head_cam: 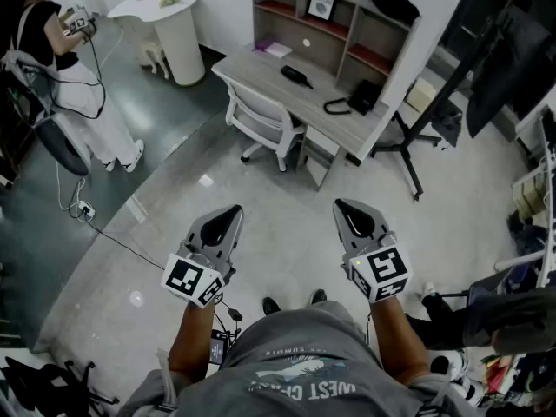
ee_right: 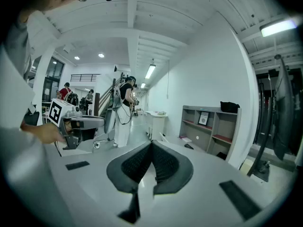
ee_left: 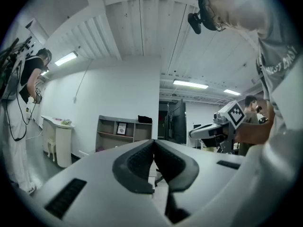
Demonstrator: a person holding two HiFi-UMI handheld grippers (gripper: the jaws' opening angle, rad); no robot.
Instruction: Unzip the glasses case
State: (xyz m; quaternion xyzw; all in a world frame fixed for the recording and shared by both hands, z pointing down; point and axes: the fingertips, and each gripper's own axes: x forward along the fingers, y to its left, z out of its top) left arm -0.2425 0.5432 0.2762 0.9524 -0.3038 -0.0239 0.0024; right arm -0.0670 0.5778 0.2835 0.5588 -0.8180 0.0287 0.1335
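Head view: left gripper (head_cam: 228, 211) and right gripper (head_cam: 347, 207) side by side, level, each with jaws pressed together, nothing between. Black oblong item, apparently glasses case (head_cam: 298, 76), lies on desk (head_cam: 261, 72) well ahead of both grippers, untouched.

You hold both grippers out ahead of your chest, low in the middle of the head view, side by side and apart. Your left gripper (head_cam: 231, 209) points up the frame with its jaws pressed together and nothing between them. Your right gripper (head_cam: 341, 205) does the same, tips angled slightly inward. Your left forearm (head_cam: 193, 337) and right forearm (head_cam: 395, 330) are bare and run down toward the bottom edge.
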